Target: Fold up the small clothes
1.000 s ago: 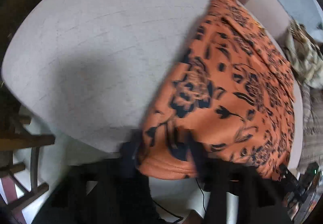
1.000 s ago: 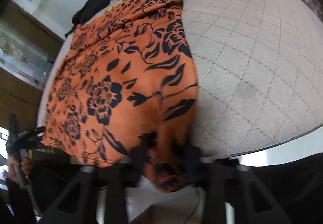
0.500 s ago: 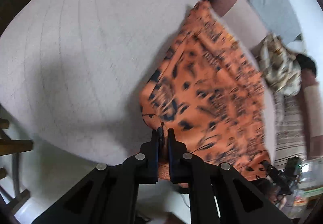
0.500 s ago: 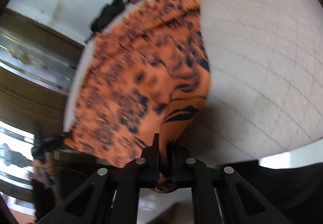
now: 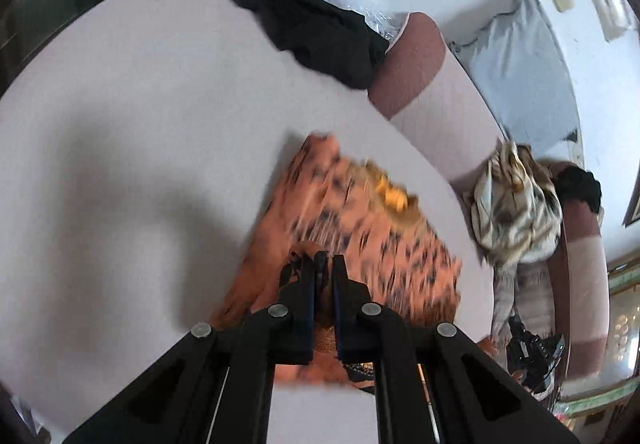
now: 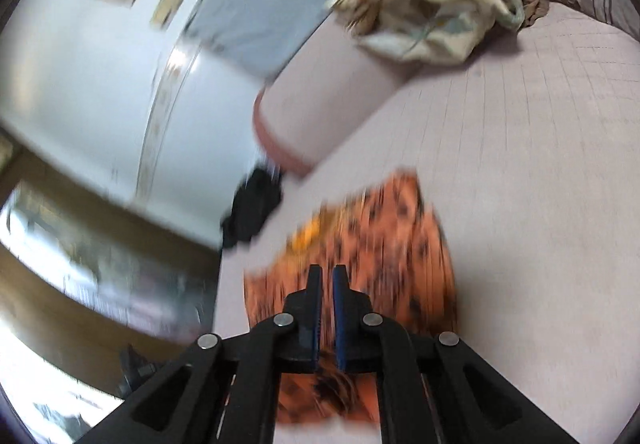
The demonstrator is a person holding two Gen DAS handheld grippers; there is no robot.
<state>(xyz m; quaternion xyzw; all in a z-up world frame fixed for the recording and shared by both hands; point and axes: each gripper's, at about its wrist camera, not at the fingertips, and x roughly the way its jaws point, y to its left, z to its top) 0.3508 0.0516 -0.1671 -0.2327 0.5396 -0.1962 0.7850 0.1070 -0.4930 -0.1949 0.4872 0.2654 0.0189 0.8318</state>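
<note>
Where a second ago the orange cloth [image 5: 360, 244] draped over the bed's [image 5: 140, 163] near edge, it now lies farther up the bed, blurred, its near hem pinched in both nearly closed tongs, left [image 5: 327, 264] and right [image 6: 327, 276].

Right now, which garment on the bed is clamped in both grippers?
The orange black-floral cloth: left gripper and right gripper pinch its near edge. The black clothes and cream patterned cloth lie untouched.
</note>
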